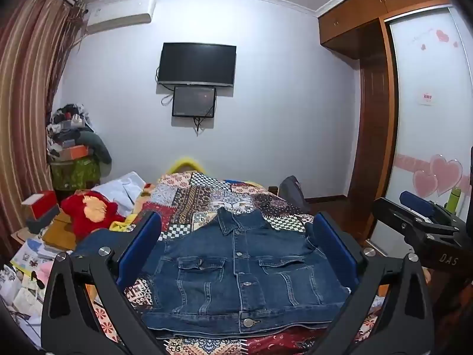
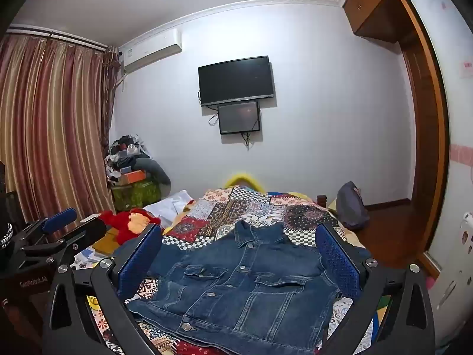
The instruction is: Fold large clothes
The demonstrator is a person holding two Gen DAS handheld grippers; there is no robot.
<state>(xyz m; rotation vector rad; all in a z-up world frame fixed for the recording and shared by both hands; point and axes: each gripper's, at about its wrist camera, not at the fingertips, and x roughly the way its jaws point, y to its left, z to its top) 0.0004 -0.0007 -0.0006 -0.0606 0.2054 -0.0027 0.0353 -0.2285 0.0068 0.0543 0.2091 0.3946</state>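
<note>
Denim jacket [image 1: 242, 272] lies flat, front up, buttoned, on the patchwork quilt [image 1: 207, 195] of the bed, hem toward you, collar away toward the wall with the TV [image 1: 197, 63]. Long axis runs straight out from you, along the button placket.

Left gripper [image 1: 236, 251]: fingers spread as wide as they go, nothing between the pads, hanging above the jacket and not touching it. Right gripper [image 2: 239, 260]: same, fully spread, empty, above the cloth. You see each gripper in the other's view, side by side, near one another.

Key relation: the jacket sits ahead of and below both finger pairs, roughly centred between them. Sleeves look already tucked in; a cuff [image 1: 310, 236] pokes out on the right side, so the right gripper is nearer it. The left gripper sits more squarely over the hem corner on its own side.

My read: next fold goes hem to collar, so each gripper takes its own hem corner.

Material: mid-weight blue denim, stiff seams, two flap chest pockets, metal buttons. Expect it to hold a crease but resist at the thick waistband. Quilt underneath is busy-patterned and soft, may drag with the cloth. Blue finger pads look textured, decent bite on denim.
</note>
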